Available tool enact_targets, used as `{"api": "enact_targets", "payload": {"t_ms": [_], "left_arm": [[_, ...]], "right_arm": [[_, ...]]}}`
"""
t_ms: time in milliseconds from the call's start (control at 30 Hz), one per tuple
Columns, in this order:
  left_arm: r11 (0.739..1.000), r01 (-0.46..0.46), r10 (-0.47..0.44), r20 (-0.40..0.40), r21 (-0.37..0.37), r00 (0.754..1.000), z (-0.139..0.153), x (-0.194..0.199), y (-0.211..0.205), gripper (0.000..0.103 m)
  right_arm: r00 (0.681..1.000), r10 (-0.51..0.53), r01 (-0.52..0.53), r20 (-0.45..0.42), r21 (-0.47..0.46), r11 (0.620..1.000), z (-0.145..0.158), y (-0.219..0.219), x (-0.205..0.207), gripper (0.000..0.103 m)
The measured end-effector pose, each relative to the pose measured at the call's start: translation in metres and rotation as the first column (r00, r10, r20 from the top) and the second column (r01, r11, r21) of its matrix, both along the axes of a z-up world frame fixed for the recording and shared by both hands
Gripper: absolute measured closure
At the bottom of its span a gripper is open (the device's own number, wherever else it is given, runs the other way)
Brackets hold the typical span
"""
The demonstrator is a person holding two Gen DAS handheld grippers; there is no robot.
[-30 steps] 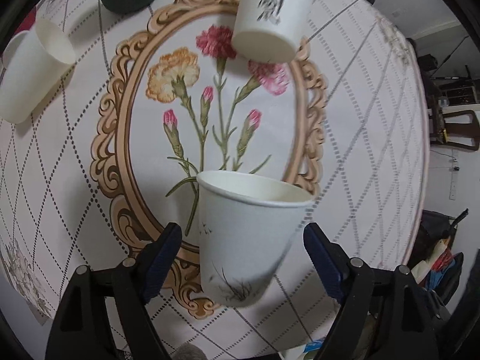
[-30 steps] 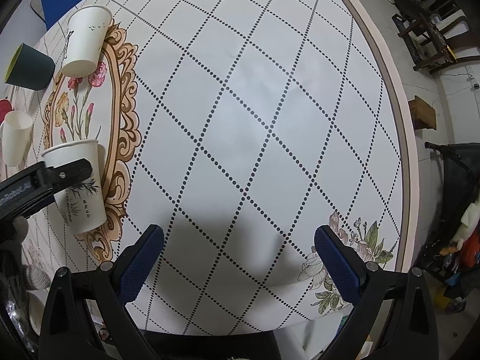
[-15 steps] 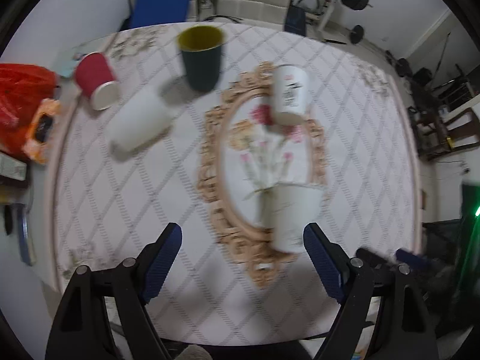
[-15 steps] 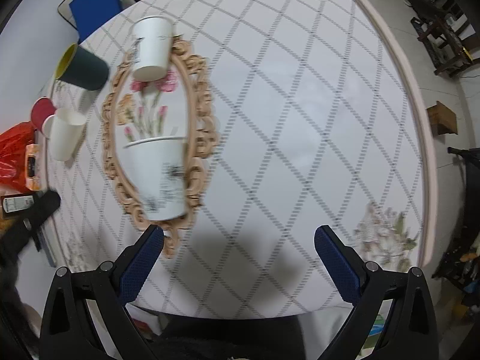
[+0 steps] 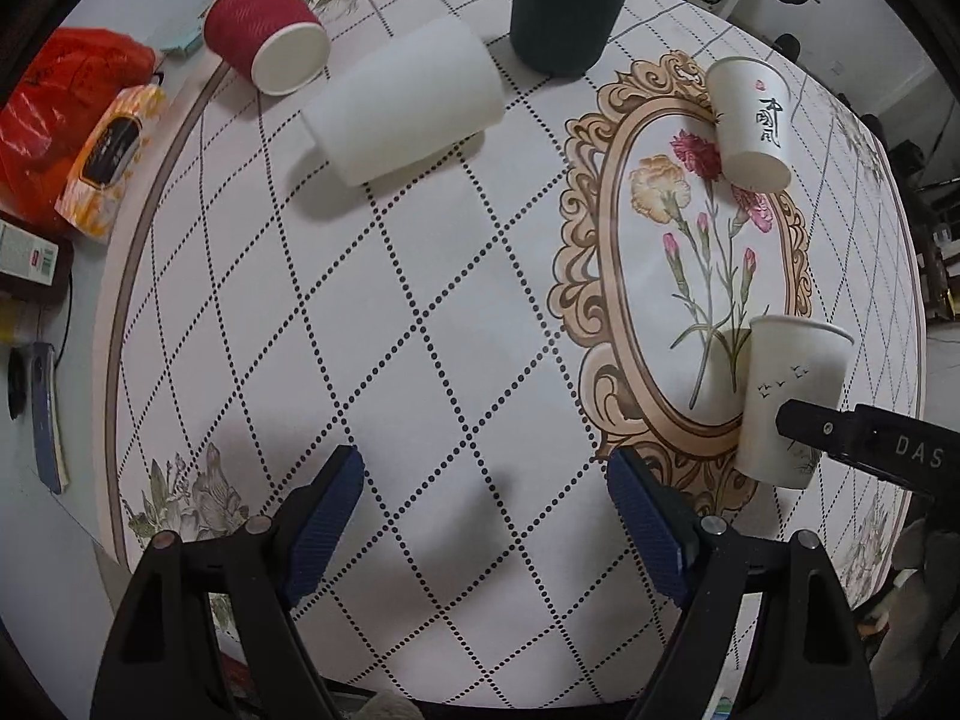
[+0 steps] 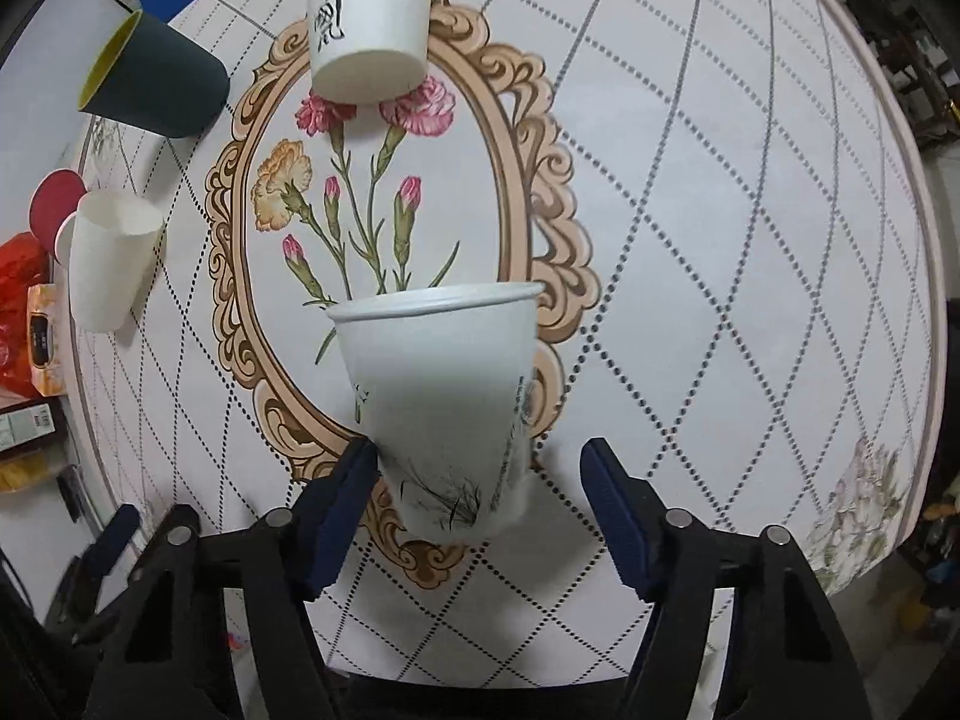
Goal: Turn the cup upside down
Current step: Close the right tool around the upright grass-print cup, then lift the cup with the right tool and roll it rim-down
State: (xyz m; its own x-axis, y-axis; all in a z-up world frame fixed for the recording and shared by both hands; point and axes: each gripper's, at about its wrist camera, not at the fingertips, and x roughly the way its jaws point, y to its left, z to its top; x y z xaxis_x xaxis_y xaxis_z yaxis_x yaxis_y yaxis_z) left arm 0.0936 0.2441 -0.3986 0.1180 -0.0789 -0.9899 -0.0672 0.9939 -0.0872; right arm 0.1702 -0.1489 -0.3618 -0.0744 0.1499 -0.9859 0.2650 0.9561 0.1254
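Here your right gripper (image 6: pixel 477 474) sits around the paper cup (image 6: pixel 441 408), jaws spread wide: the left pad (image 6: pixel 339 510) looks to be touching the cup's lower wall, while the right pad (image 6: pixel 618 525) stands apart from it with a gap between. The cup stands upright, mouth up, on the lower rim of the ornate oval frame (image 6: pixel 252 372) printed on the tablecloth (image 6: pixel 720 240). Grass-like ink strokes mark its base, and its white rim sits level.

Your left gripper (image 5: pixel 486 510) hangs wide open over bare diamond-patterned cloth with nothing between its pads. From that side you see the same cup (image 5: pixel 792 396) off to the right, small birds printed on its wall, with a black finger of your right gripper (image 5: pixel 840 429) just in front of it.

Farther along the printed frame, beyond the carnations, a second paper cup (image 6: pixel 369 18) with black brush lettering stands upright at the top of the oval, well apart from the one between your jaws. To its left stands a dark green cup (image 6: pixel 156 78) with a yellow inside, also upright. Left again, a plain white cup (image 6: pixel 111 261) stands mouth up, and just behind it a red cup (image 5: pixel 264 33) with a ribbed wall. At the table's far left edge lie an orange packet (image 5: pixel 111 162) and a red plastic bag (image 5: pixel 54 96).
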Motion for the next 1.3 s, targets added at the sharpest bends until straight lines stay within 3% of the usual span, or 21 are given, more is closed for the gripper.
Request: {"api": "enact_targets", "payload": {"t_ms": [200,433,600,700,767,833,867,900,933,967,1033,1067,1100,1133,1200,1267,1300], "left_arm": [[1.000,0.000,0.000,-0.002,0.003,1.000,-0.003,0.001,-0.004,0.020],[1.000,-0.011,0.011,-0.006,0.004,1.000,-0.005,0.005,-0.011,0.020],[1.000,-0.011,0.011,-0.014,-0.010,1.000,-0.005,0.004,-0.013,0.020],[1.000,-0.006,0.006,-0.003,-0.022,1.000,-0.001,0.004,-0.014,0.020],[1.000,-0.011,0.012,0.007,-0.022,1.000,0.001,0.003,-0.014,0.020],[1.000,-0.022,0.022,0.014,-0.011,1.000,0.001,0.003,-0.013,0.020],[0.999,-0.035,0.035,0.012,-0.006,0.999,-0.001,0.004,-0.013,0.020],[0.999,-0.044,0.044,0.009,-0.007,0.999,-0.001,0.001,-0.011,0.019],[0.998,-0.059,0.059,0.006,-0.013,0.998,-0.003,0.000,-0.010,0.017],[0.996,-0.082,0.082,0.000,-0.020,0.997,-0.006,0.000,-0.009,0.015],[0.992,-0.121,0.121,-0.013,-0.030,0.993,-0.012,0.000,-0.006,0.015],[0.990,-0.135,0.135,-0.016,-0.033,0.991,-0.014,-0.001,-0.005,0.015],[0.987,-0.159,0.159,-0.021,-0.038,0.987,-0.017,-0.001,-0.003,0.015],[0.984,-0.172,0.171,-0.025,-0.041,0.985,-0.019,-0.002,-0.002,0.015],[0.977,-0.208,0.207,-0.038,-0.050,0.978,-0.025,-0.004,0.001,0.015],[0.972,-0.229,0.227,-0.042,-0.049,0.973,-0.029,-0.004,0.002,0.015],[0.970,-0.239,0.237,-0.045,-0.048,0.970,-0.032,-0.005,0.002,0.015]], "right_arm": [[1.000,0.017,-0.016,-0.024,0.019,1.000,-0.005,0.004,0.000,0.042],[0.998,0.045,-0.043,-0.044,0.040,0.998,-0.008,0.007,-0.002,0.043],[0.997,0.059,-0.055,-0.048,0.066,0.996,0.003,0.003,-0.002,0.030],[0.989,0.145,-0.144,-0.019,0.058,0.988,0.033,0.005,-0.006,0.028],[0.950,0.310,-0.310,0.026,-0.001,0.951,0.063,0.016,-0.009,0.020],[0.824,0.562,-0.545,0.071,-0.169,0.821,0.094,0.039,-0.014,0.012],[0.701,0.709,-0.669,0.077,-0.275,0.690,0.107,0.053,-0.021,0.009],[0.551,0.833,-0.765,0.049,-0.370,0.527,0.114,0.066,-0.030,0.009],[0.351,0.936,-0.834,-0.033,-0.465,0.296,0.114,0.079,-0.042,0.009],[0.223,0.970,-0.852,-0.098,-0.504,0.145,0.110,0.086,-0.051,0.009],[-0.068,0.963,-0.813,-0.262,-0.545,-0.206,0.093,0.096,-0.070,0.009],[-0.222,0.912,-0.756,-0.345,-0.529,-0.384,0.080,0.099,-0.081,0.009],[-0.334,0.855,-0.701,-0.398,-0.501,-0.507,0.068,0.100,-0.090,0.009],[-0.443,0.778,-0.630,-0.445,-0.462,-0.624,0.055,0.100,-0.098,0.009],[-0.582,0.646,-0.513,-0.494,-0.393,-0.763,0.035,0.099,-0.107,0.009],[-0.705,0.468,-0.350,-0.533,-0.313,-0.883,0.014,0.089,-0.114,0.010],[-0.743,0.386,-0.275,-0.546,-0.277,-0.921,0.006,0.084,-0.115,0.010]]}}
